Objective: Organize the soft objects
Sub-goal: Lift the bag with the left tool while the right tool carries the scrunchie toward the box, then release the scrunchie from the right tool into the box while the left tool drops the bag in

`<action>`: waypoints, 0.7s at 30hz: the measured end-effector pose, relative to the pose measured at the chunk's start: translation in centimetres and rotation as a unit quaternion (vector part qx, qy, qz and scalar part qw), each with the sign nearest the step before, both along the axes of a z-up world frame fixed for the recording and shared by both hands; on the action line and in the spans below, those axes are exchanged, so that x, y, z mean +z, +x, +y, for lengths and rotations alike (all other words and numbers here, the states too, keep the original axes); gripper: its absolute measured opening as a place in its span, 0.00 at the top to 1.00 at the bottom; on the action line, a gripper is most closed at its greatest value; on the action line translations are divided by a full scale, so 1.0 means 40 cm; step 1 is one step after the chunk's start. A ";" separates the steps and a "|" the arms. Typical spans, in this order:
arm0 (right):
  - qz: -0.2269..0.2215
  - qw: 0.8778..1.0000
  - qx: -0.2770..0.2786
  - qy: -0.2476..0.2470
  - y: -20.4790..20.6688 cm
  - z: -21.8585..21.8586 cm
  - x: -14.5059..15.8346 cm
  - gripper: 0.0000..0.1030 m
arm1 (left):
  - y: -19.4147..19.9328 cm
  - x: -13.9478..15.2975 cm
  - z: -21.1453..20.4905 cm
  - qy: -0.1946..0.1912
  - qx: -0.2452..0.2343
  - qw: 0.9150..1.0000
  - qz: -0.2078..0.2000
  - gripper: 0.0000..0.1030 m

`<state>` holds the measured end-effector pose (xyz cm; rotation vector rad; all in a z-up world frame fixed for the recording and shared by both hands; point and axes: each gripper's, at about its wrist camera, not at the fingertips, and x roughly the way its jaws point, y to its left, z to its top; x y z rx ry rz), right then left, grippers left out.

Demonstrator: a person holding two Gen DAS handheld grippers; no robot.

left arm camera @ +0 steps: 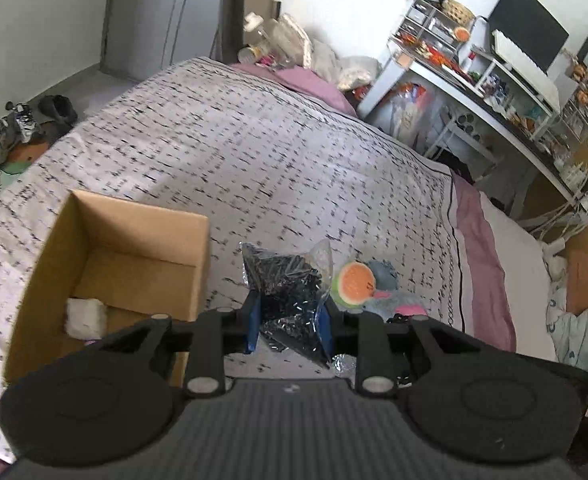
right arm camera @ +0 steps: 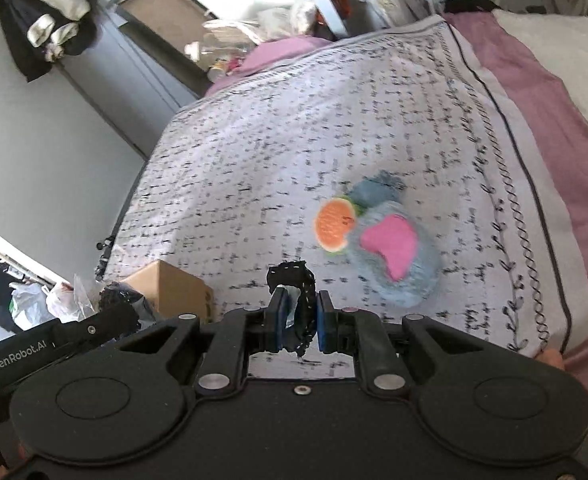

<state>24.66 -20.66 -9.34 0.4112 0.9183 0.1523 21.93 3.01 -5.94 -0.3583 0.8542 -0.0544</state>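
My left gripper (left arm camera: 289, 322) is shut on a clear plastic bag of black fabric (left arm camera: 287, 280), held above the bed just right of an open cardboard box (left arm camera: 141, 240). A white soft item (left arm camera: 85, 318) lies in the box. My right gripper (right arm camera: 298, 320) is shut on a black stitched fabric strip (right arm camera: 294, 280). A blue plush with a pink patch (right arm camera: 394, 252) and an orange watermelon-slice plush (right arm camera: 334, 226) lie on the bed ahead of it; they also show in the left wrist view (left arm camera: 356, 282). The box corner (right arm camera: 173, 284) shows at the right wrist view's left.
The bed has a white patterned cover (left arm camera: 253, 152) over a pink sheet (left arm camera: 478, 240). A cluttered desk with a monitor (left arm camera: 526, 28) stands to the right. Shoes (left arm camera: 13, 128) lie on the floor at left. Plastic bags (right arm camera: 41, 300) lie beside the bed.
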 end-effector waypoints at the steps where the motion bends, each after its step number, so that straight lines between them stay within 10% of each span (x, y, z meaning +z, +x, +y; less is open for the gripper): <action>1: -0.002 1.000 0.001 0.001 0.001 0.009 0.005 0.86 | -0.004 0.004 0.012 0.000 0.003 1.000 -0.001 0.73; 21: -0.021 0.997 0.077 -0.003 -0.008 0.253 0.054 0.85 | -0.084 -0.008 0.242 -0.011 0.081 0.997 0.010 0.72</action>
